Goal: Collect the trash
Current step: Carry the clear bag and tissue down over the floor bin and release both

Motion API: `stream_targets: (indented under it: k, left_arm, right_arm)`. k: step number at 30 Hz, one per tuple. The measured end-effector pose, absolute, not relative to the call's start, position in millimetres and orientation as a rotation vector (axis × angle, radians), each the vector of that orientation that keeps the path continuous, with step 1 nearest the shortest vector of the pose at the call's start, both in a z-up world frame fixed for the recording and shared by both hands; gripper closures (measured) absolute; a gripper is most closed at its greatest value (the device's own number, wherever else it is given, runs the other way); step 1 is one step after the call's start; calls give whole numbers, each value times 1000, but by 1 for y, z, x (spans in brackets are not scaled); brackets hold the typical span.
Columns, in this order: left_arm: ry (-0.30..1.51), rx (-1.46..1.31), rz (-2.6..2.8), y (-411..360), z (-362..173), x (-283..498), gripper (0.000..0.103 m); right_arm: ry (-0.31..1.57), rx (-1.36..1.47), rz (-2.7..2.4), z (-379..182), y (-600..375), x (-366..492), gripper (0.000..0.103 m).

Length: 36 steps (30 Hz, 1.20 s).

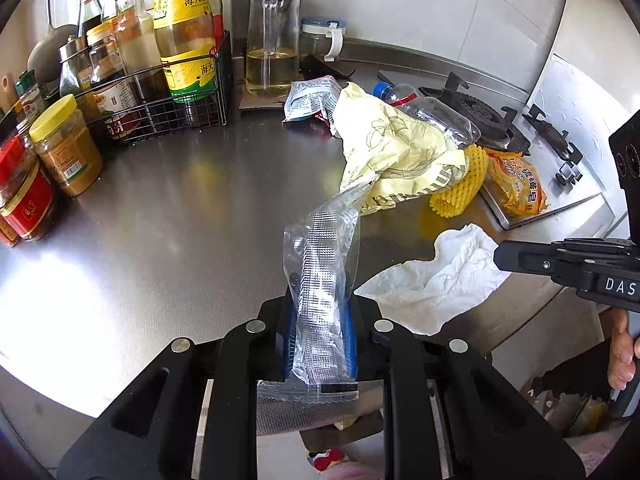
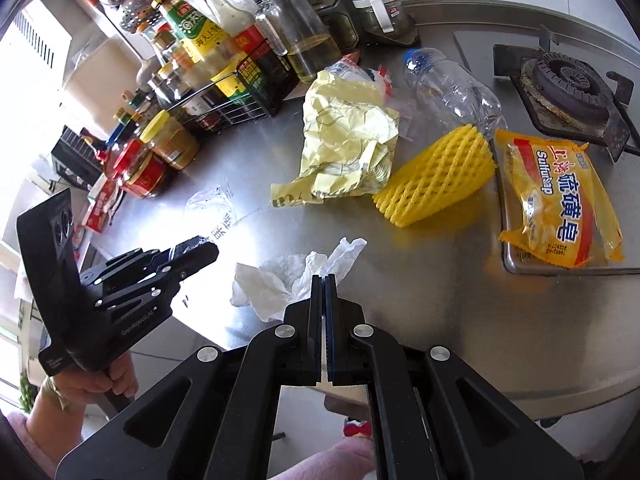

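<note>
My left gripper (image 1: 322, 300) is shut on a clear plastic wrapper (image 1: 324, 264) and holds it above the steel counter (image 1: 180, 220); the wrapper (image 2: 210, 200) also shows in the right wrist view beyond the left gripper (image 2: 200, 250). My right gripper (image 2: 324, 280) is shut and empty, just in front of a crumpled white tissue (image 2: 280, 280), which also shows in the left wrist view (image 1: 436, 280). Further back lie a crumpled yellow paper (image 2: 344, 144), a yellow foam net (image 2: 436, 176), a crushed clear bottle (image 2: 452, 84) and a yellow soap wrapper (image 2: 560, 204).
A wire rack of sauce bottles (image 1: 160, 80), jars (image 1: 66, 148) and an oil jug (image 1: 274, 40) stand at the back left. A gas stove (image 2: 568, 80) is at the right. A silver snack packet (image 1: 312, 96) lies behind the yellow paper. The counter's front edge is near both grippers.
</note>
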<state>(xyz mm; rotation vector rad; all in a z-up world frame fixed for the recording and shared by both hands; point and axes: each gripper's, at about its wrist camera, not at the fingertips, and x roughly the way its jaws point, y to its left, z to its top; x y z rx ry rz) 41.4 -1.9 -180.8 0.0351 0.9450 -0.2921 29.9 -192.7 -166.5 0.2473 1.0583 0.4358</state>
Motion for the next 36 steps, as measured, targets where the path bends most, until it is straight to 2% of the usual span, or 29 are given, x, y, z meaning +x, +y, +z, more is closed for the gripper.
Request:
stream_targets:
  k: [19, 26, 36]
  left_arm:
    - [969, -29, -150, -1, -183, -86, 86]
    - [1056, -94, -117, -1, -229, -115, 86]
    - [1195, -177, -92, 1, -327, -115, 86]
  right_arm:
    - [1147, 153, 653, -190, -189, -64, 100]
    - [1231, 103, 654, -246, -182, -79, 100]
    - [1281, 108, 609, -347, -177, -75, 100]
